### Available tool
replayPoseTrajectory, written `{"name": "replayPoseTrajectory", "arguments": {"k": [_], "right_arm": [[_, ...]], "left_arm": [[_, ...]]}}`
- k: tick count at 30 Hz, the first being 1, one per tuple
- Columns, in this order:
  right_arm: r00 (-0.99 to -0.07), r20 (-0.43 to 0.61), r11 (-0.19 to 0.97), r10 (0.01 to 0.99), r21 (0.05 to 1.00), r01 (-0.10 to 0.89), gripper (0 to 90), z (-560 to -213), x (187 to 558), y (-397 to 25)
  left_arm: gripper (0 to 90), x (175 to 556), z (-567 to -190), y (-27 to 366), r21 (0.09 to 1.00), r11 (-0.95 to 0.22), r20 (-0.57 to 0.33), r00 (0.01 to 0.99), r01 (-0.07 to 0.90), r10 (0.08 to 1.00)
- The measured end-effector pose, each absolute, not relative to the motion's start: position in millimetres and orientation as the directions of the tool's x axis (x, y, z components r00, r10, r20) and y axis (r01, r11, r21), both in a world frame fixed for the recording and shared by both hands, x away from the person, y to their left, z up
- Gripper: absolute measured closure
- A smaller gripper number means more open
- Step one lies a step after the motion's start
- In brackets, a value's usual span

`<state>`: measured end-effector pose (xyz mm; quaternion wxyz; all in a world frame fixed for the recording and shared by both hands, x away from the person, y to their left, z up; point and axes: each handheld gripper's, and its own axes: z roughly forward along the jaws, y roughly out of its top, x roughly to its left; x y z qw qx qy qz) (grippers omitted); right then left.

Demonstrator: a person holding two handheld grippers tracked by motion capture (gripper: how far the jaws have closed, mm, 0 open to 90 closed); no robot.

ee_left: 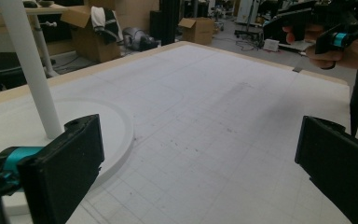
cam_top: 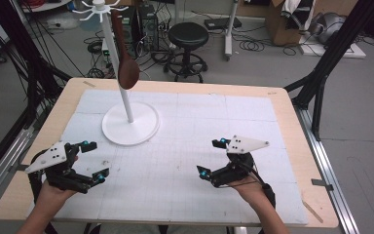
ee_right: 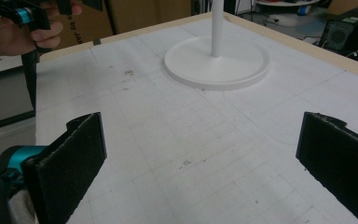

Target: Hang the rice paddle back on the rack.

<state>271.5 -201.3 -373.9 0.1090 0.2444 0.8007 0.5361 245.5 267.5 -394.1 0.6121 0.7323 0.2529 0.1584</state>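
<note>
Two tools hover low over a wooden counter (cam_top: 292,114) covered by a white gridded mat (cam_top: 185,146), in a workshop with a black stool (cam_top: 188,36), cardboard boxes and floor cables. A white hook stand (cam_top: 129,127) sits at the mat's far left, with a brown wooden spoon (cam_top: 125,68) hanging from it. Left tool (cam_top: 91,161) and right tool (cam_top: 213,158) both have jaws spread wide, holding nothing.

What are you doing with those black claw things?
A person holds a two-jaw gripper in each hand, low over the white gridded mat. The left gripper and the right gripper are both open and hold nothing. A dark brown wooden spoon hangs from the tall white hook stand at the far left of the table.
</note>
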Motion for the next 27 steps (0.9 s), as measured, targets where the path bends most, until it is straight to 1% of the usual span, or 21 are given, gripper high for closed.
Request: {"name": "replayPoseTrajectory", "arguments": {"k": [6,27], "right_arm": [[-0.855,0.091,0.311,0.511,0.908,0.283,0.3,-380,269,-207],[-0.839,0.106,0.267,0.533,0.920,0.286,0.4,-388,264,-226]], "left_arm": [[1.7,245,-395,267,0.978,-0.119,-0.078,0.825,0.173,0.560],[1.7,246,-398,266,0.977,-0.123,-0.078,0.833,0.173,0.548]]}}
